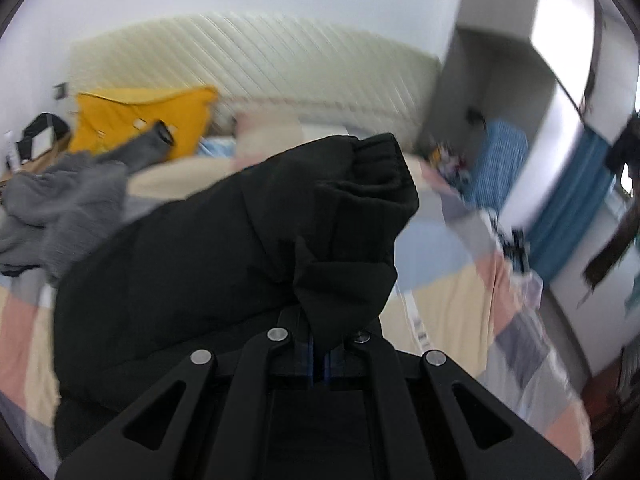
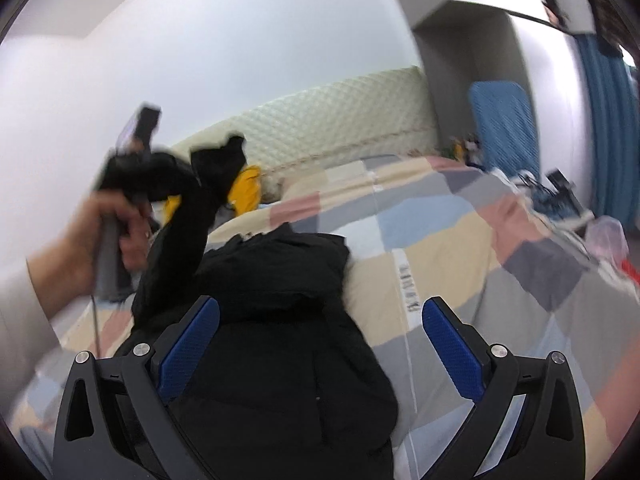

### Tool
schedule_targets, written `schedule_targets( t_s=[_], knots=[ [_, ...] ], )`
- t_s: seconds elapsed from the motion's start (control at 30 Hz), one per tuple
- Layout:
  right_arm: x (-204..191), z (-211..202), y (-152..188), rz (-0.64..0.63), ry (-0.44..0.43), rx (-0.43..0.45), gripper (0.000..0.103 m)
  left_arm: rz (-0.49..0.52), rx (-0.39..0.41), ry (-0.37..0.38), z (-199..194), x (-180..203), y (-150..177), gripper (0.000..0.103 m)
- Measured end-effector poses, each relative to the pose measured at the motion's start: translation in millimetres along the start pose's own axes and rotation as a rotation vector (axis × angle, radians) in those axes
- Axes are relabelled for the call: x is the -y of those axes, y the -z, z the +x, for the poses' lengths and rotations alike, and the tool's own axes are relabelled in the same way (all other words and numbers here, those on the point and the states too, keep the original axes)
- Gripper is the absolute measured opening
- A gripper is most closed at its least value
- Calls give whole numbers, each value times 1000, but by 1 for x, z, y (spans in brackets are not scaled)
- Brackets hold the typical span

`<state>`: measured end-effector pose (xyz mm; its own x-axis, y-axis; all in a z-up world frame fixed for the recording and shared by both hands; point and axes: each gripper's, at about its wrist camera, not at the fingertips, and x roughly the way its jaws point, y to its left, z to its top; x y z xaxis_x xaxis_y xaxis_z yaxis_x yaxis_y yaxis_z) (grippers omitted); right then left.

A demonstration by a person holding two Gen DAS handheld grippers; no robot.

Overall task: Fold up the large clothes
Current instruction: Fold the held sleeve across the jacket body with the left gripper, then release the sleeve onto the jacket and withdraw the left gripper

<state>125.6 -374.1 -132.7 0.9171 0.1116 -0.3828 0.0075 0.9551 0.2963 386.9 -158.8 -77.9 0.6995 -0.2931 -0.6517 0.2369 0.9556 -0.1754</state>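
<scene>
both wrist views close, angled down, sharing black jacket [image 1: 224, 240], bed [image 2: 440, 208]

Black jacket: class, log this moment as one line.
left gripper: shut on black jacket sleeve, lifted | right gripper: open over jacket | surface: patchwork quilt

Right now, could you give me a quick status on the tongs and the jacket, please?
Left tongs shut on black jacket sleeve, lifted. Right tongs open over jacket body on bed. Nothing blocking.

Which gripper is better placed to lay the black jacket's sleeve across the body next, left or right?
Left. The left gripper is shut on the sleeve of the black jacket and holds it lifted. The right gripper is open over the jacket body, gripping nothing, free to steady it.
</scene>
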Motion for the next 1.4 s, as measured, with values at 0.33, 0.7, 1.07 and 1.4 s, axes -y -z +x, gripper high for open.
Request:
schedule_targets(
  t_s=[0.33,0.7,1.07,1.4],
  knots=[
    [14,25,7,27,18,-42,102,108,-95,-99,110,38,70,3],
    [17,41,16,30,43,-68,102,192,-194,-71,138,32,82,6],
    [9,30,12,-8,96,-4,102,186,-96,100,61,43,91,96],
    [-14,24,5,-100,111,24,102,90,101,41,-42,-28,66,96]
  ],
)
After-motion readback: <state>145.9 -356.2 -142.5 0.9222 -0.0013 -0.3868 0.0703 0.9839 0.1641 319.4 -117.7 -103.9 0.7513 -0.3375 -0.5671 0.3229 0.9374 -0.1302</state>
